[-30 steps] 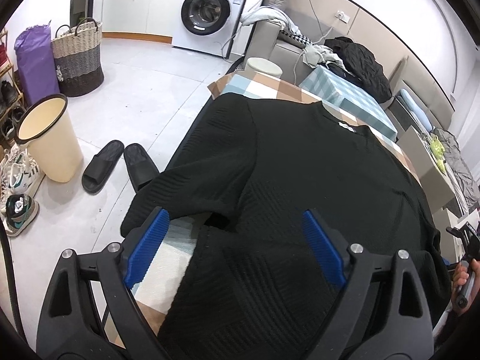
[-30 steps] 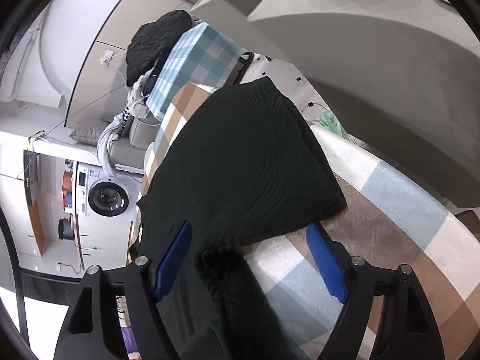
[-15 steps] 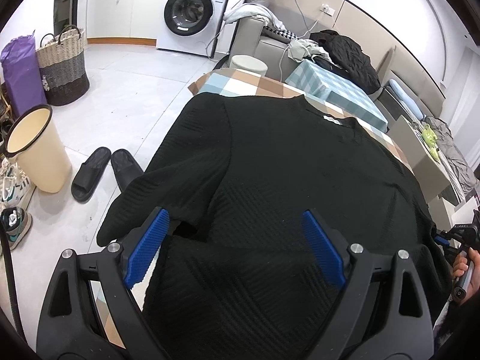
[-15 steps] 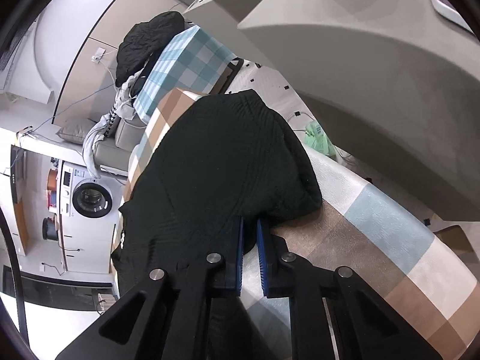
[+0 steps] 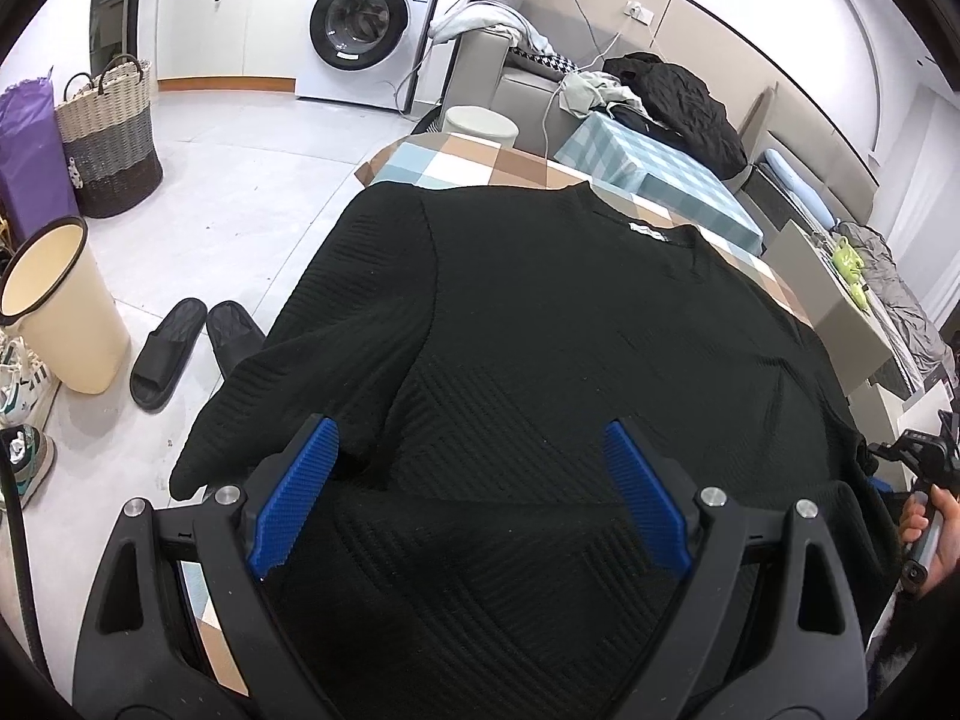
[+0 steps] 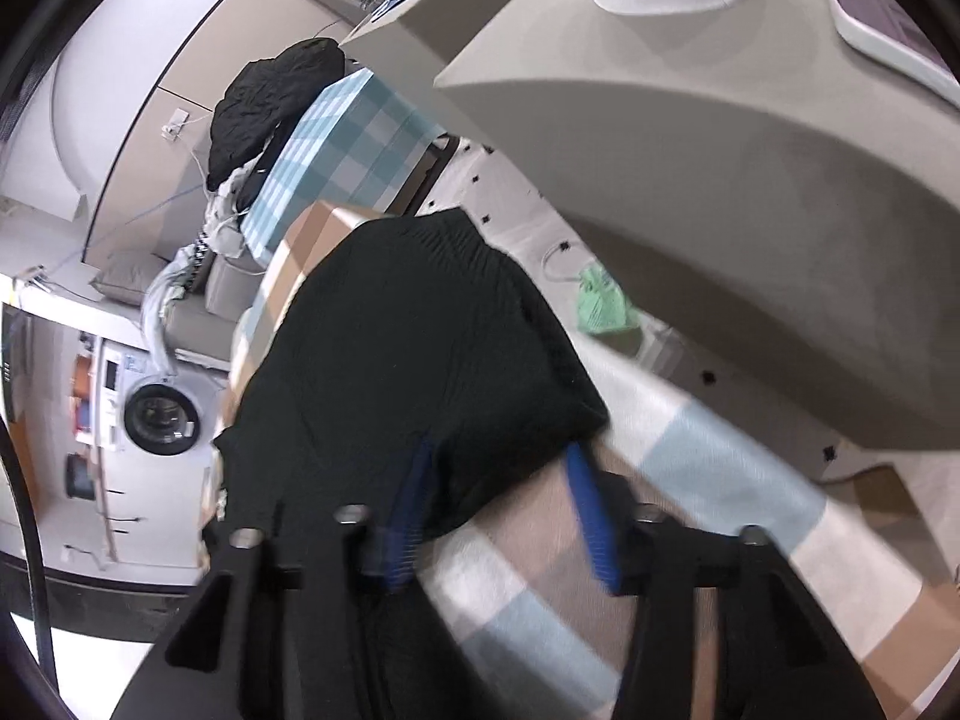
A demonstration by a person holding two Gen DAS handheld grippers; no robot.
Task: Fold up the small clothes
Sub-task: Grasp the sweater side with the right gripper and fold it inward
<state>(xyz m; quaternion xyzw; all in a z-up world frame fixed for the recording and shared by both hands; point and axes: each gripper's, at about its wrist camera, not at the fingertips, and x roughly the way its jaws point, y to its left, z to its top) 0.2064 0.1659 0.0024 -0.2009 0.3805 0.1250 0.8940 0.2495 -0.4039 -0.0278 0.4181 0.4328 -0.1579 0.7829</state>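
A black textured knit top (image 5: 570, 348) lies spread on a checked table (image 5: 480, 162), collar and white label at the far side, left sleeve hanging over the table edge. My left gripper (image 5: 468, 492) is open above the top's near hem, holding nothing. In the right wrist view the top's right sleeve (image 6: 420, 348) lies on the checked cloth (image 6: 690, 510). My right gripper (image 6: 504, 510) is open, its jaws apart around the sleeve's near edge. It also shows at the right edge of the left wrist view (image 5: 924, 468).
A cream bin (image 5: 54, 306), black slippers (image 5: 186, 348) and a woven basket (image 5: 111, 138) stand on the floor left. A washing machine (image 5: 366, 30) and sofa with clothes (image 5: 660, 90) lie beyond. A grey counter (image 6: 720, 120) is right of the table.
My right gripper was shut on the sleeve's edge half a second ago and has now opened. My left gripper has moved forward over the top and stayed open.
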